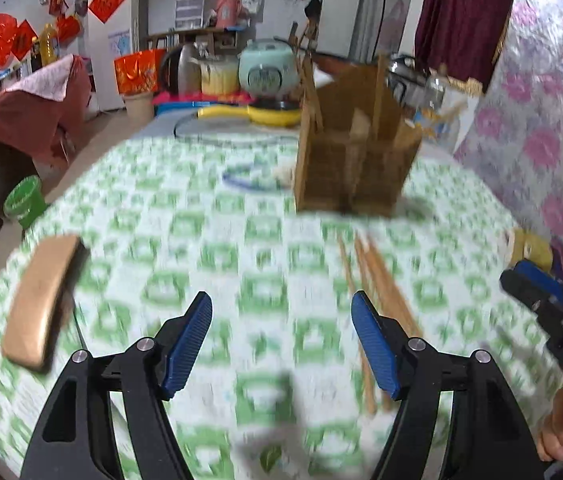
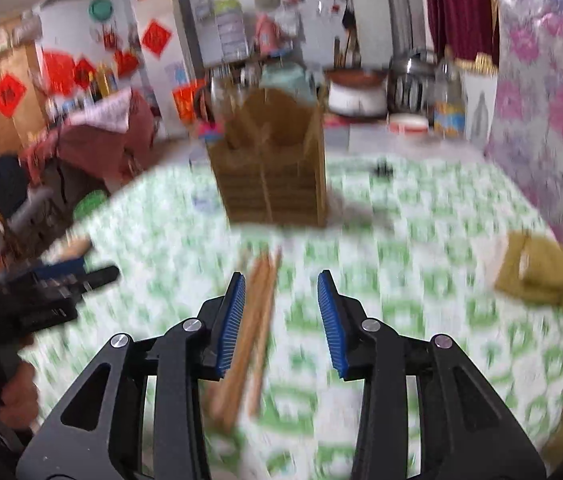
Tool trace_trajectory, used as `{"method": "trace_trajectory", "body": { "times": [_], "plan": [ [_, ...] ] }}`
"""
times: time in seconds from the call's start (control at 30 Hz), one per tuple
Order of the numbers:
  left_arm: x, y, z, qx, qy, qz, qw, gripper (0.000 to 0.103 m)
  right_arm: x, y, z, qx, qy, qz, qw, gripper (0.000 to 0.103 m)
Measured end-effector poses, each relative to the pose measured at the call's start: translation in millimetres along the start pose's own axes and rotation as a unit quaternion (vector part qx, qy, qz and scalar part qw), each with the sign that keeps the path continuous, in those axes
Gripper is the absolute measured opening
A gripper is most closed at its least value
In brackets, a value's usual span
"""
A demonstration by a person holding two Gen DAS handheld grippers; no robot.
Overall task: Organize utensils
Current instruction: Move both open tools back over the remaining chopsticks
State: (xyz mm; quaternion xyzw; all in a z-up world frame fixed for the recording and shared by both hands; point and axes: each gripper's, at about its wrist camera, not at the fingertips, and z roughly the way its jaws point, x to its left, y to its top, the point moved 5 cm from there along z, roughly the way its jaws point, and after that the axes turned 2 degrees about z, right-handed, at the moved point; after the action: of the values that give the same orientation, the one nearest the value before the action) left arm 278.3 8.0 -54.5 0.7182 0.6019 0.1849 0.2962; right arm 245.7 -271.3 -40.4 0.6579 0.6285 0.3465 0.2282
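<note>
The left claw [image 1: 281,344] stood spread over the green-checked table [image 1: 209,240], gripping nothing. The right claw [image 2: 281,320] was parted too; loose chopsticks [image 2: 253,320] lay at lower centre beneath it, beside its left pad. The wooden holder [image 2: 273,168] stood at upper centre.

— What is smeared by motion blur?
— The chopsticks [image 2: 253,320] at lower centre and the wooden holder [image 2: 271,168]; its contents cannot be told.
— And cut off?
— The chopsticks' near ends, hidden behind the jaws.
</note>
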Motion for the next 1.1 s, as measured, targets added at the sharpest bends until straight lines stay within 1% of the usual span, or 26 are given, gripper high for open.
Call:
{"method": "trace_trajectory", "body": {
  "times": [0.07,0.13,0.2,0.23,0.3,0.33,0.4,0.47,0.53,0.67,0.73,0.8,0.83,0.87,0.9,0.93,0.97,1.03,1.1],
  "plan": [
    [0.6,-19.8,5.7,0.013,-0.007,0.001,0.9999,0.071,-2.0,-28.4,7.0,0.027,-0.012,-0.017,0.999,0.039],
    [1.3,-33.7,14.1,0.026,-0.007,0.003,0.9996,0.072,-2.6,-47.1,11.8,0.045,-0.018,-0.030,0.998,0.039],
    [5.9,-43.4,24.8,0.042,0.003,0.000,0.9991,0.074,-1.8,-63.7,19.8,0.064,-0.022,-0.048,0.997,0.045],
    [10.6,-46.0,29.2,0.055,0.005,-0.010,0.9984,0.074,-2.2,-68.4,23.1,0.073,-0.024,-0.052,0.996,0.045],
    [18.1,-45.7,28.8,0.052,-0.017,-0.033,0.9980,0.075,1.9,-71.1,25.0,0.082,-0.015,-0.065,0.994,0.046],
    [22.5,-46.0,29.6,0.052,-0.023,-0.045,0.9974,0.077,2.9,-70.2,25.6,0.081,-0.006,-0.073,0.994,0.051],
    [26.7,-46.7,32.4,0.059,-0.032,-0.060,0.9960,0.078,9.4,-71.2,24.9,0.084,-0.001,-0.090,0.992,0.051],
    [27.5,-47.4,35.7,0.066,-0.054,-0.069,0.9940,0.078,12.7,-72.2,25.9,0.088,0.007,-0.099,0.991,0.051],
    [27.4,-48.1,37.4,0.069,-0.064,-0.072,0.9930,0.078,12.8,-72.9,27.0,0.095,0.013,-0.098,0.991,0.051],
    [21.6,-48.0,38.1,0.071,-0.071,-0.064,0.9929,0.078,9.9,-73.9,31.1,0.109,0.015,-0.087,0.990,0.051],
    [18.6,-48.0,38.5,0.070,-0.072,-0.058,0.9933,0.078,10.7,-75.7,34.5,0.119,0.019,-0.089,0.989,0.051],
    [15.5,-48.1,37.6,0.068,-0.071,-0.050,0.9939,0.078,12.7,-78.3,38.9,0.131,0.014,-0.095,0.987,0.050],
    [14.4,-48.0,37.0,0.067,-0.071,-0.046,0.9941,0.078,12.6,-78.5,40.2,0.134,0.012,-0.095,0.986,0.048],
    [12.9,-48.0,36.2,0.066,-0.070,-0.042,0.9945,0.078,10.2,-77.2,40.7,0.132,0.004,-0.088,0.987,0.048],
    [12.1,-48.0,35.3,0.064,-0.068,-0.038,0.9949,0.078,2.9,-75.0,41.2,0.127,-0.018,-0.072,0.989,0.047],
    [10.8,-48.1,33.9,0.061,-0.064,-0.034,0.9955,0.078,-6.1,-72.4,41.2,0.121,-0.041,-0.051,0.991,0.043],
    [10.0,-48.0,33.4,0.059,-0.062,-0.031,0.9959,0.078,-11.3,-71.1,40.5,0.117,-0.047,-0.038,0.991,0.040],
    [5.0,-48.5,30.9,0.055,-0.062,-0.016,0.9964,0.078,-17.8,-69.2,36.3,0.108,-0.022,-0.014,0.994,0.039],
    [-0.4,-49.5,29.7,0.054,-0.065,0.001,0.9964,0.078,-15.9,-67.8,29.7,0.092,-0.005,-0.016,0.996,0.039]
  ]
}}
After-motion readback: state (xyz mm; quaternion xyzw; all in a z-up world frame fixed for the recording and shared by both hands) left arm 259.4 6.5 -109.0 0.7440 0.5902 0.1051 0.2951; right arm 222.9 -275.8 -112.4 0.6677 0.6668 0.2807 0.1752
